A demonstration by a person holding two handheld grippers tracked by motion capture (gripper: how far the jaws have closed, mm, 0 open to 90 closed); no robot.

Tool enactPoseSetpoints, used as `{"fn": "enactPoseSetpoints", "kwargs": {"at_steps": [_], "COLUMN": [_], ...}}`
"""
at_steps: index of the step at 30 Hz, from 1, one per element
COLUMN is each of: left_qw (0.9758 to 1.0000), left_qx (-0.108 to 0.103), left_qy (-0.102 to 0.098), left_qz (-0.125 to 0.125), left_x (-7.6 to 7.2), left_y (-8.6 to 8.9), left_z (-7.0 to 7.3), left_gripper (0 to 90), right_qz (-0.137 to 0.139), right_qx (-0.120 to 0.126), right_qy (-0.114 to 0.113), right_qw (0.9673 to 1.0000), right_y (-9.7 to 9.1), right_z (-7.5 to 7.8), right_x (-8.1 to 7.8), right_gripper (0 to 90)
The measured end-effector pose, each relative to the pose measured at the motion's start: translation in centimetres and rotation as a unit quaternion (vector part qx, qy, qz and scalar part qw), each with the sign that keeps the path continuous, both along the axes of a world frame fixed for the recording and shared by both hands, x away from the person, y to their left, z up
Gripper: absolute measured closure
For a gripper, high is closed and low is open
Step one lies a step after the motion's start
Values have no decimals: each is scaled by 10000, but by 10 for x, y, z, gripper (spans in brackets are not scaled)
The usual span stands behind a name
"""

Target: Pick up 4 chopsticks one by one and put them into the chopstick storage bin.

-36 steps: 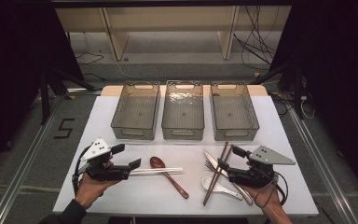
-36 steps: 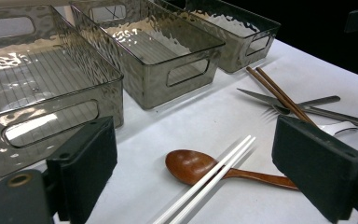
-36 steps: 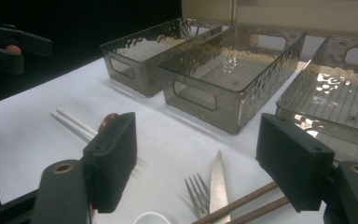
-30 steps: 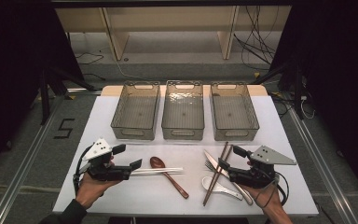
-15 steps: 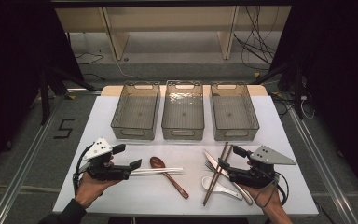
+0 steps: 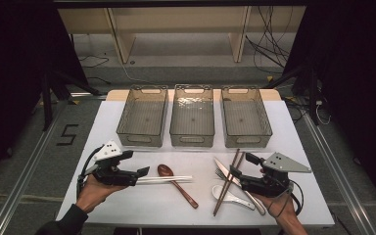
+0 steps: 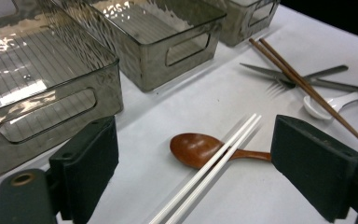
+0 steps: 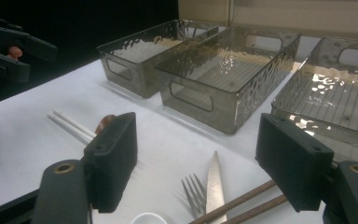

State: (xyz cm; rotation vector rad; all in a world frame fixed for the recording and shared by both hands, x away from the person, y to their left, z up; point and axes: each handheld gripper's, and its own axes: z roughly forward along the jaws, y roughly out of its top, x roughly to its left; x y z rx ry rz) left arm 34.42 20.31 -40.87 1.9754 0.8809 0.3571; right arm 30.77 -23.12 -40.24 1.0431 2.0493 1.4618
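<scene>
Left gripper (image 6: 139, 175): we hold it low over the table, jaws wide, pointing along the white chopsticks (image 6: 169, 179), which cross the wooden spoon (image 6: 176, 184).
Right gripper (image 6: 235, 172): we rest it low, jaws wide, either side of the brown chopsticks (image 6: 226, 181), beside knife (image 6: 224, 170) and fork (image 8: 194, 192).
Bins (image 6: 192, 115): three, empty, beyond.

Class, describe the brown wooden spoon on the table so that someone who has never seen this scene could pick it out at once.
Start at the three clear bins along the far side of the white table. In front of the left and middle bins, near the left gripper, lies the wooden spoon. It is the only brown spoon, and white chopsticks cross over it.
</scene>
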Motion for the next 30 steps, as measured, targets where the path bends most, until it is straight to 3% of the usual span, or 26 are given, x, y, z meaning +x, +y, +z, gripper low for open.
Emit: {"fn": "enactPoseSetpoints", "kwargs": {"at_steps": [3, 6, 9, 13, 19, 20, 21, 22, 25, 27, 28, 29, 30], "left_qw": [9994, 9973, 9931, 9892, 9764, 9719, 9719, 9698, 9616, 9574, 9535, 9535, 9513], "left_qx": [289, 632, 1006, 1185, 1744, 1897, 1897, 1965, 2266, 2417, 2514, 2514, 2571], "left_qy": [107, 237, 362, 508, 728, 775, 775, 790, 809, 820, 846, 846, 856], "left_qz": [-135, -306, -486, -697, -1041, -1158, -1158, -1210, -1320, -1348, -1428, -1428, -1468], "left_x": [3, 6, 7, 6, 5, 4, 4, 4, 3, 3, 4, 4, 5], "left_y": [-4, -9, -15, -16, -20, -22, -22, -22, -24, -26, -26, -26, -25], "left_z": [2, 1, -1, -6, -23, -25, -25, -27, -33, -37, -41, -41, -42], "left_gripper": [158, 164, 164, 175, 175, 176, 180, 183, 193, 228, 243, 261, 279], "right_qz": [-15, -23, -19, 7, -4, -1, -1, 5, 6, 13, 7, 8, 6], "right_qx": [-2, 6, 3, -15, -34, -39, -39, -40, -55, -52, -51, -50, -53], "right_qy": [32, 55, 91, 96, 121, 119, 119, 122, 135, 149, 150, 153, 145], "right_qw": [10000, 10000, 10000, 10000, 9999, 9999, 9999, 9999, 9999, 9999, 9999, 9999, 9999], "right_y": [-1, -1, -1, 0, 0, 0, 0, 0, 0, 0, 0, 0, 0], "right_z": [0, 0, 0, -1, -1, -1, -1, -1, -1, -1, -1, -1, -1], "right_x": [0, 1, 1, 2, 2, 2, 2, 2, 2, 2, 2, 2, 3], "right_gripper": [301, 301, 301, 302, 301, 301, 301, 302, 302, 302, 302, 303, 303]}}
